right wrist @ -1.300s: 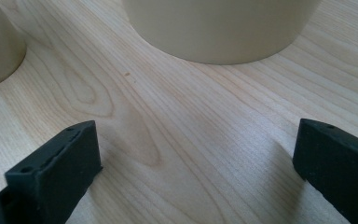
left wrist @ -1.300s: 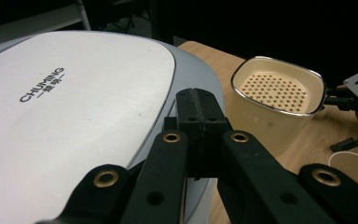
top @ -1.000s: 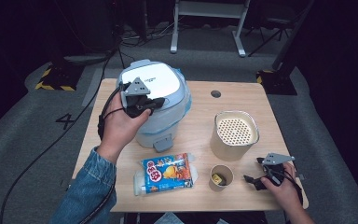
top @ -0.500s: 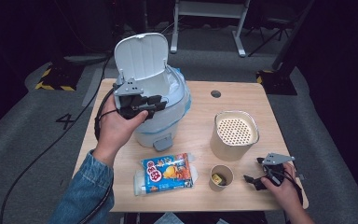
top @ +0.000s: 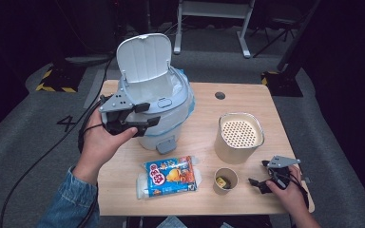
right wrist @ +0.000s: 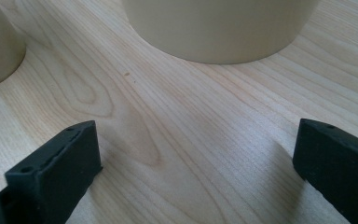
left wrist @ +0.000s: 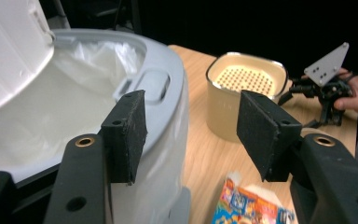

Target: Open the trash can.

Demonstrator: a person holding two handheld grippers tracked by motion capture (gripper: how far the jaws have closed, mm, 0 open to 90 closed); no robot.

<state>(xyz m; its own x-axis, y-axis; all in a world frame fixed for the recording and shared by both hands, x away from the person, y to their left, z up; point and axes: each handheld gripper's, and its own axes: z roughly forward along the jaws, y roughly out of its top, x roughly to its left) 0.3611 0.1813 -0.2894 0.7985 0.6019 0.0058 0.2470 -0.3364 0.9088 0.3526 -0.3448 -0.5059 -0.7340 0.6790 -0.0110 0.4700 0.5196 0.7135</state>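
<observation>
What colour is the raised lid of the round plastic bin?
Pale grey-white; the raised lid shows best in the high view.

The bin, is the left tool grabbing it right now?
Apart. In the left gripper view the left tool stands open beside the bin, its pads pressing on nothing.

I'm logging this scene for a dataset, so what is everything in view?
Table: one, light wood, centre.
Bin: one, pale grey-blue, lid up, white liner, table's left.
Perforated container: one, cream, right of the bin.
Paper cup: one, tan, near edge, something small inside.
Snack packet: one, blue and orange, flat, left of the cup.
Left gripper: black, open, at the bin's front rim.
Right gripper: black, open, low over the table.
</observation>
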